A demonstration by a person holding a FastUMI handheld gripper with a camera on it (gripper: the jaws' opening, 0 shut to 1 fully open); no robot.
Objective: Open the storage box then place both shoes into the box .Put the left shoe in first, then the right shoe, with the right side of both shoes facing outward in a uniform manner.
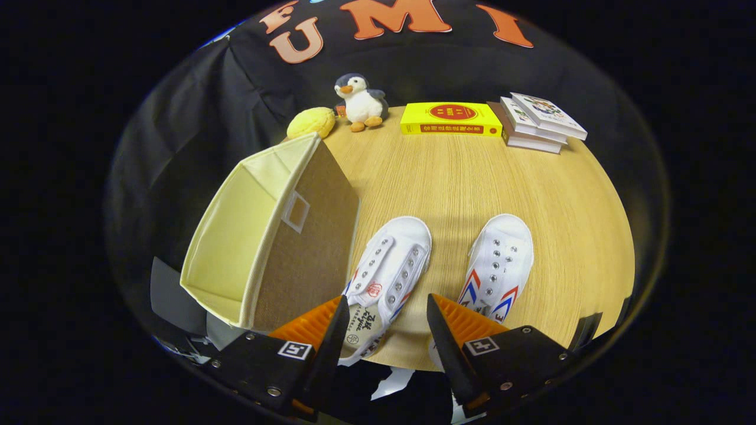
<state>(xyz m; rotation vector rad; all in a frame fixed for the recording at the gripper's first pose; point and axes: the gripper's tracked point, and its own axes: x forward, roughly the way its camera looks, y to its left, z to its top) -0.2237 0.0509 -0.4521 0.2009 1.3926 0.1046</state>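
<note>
Wooden table [460, 177] with box [266, 236], shoes [390, 265], books [540, 121], toys [360, 100].

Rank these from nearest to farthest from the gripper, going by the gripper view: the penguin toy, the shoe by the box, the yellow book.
Gripper, fingers open:
1. Shoe by the box: its heel end lies between the fingers, beside the storage box.
2. Yellow book: far across the table, beyond both shoes.
3. Penguin toy: at the back edge, slightly farther; close to the book's distance.

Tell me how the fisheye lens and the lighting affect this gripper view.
Gripper view: fisheye bends the table edge into a curve and skews the storage box; even light, soft shadows beside both shoes, the left shoe and right shoe sharp; mild sheen on the yellow book; the gripper has its jaws open, looming large above the left shoe's heel.
</note>
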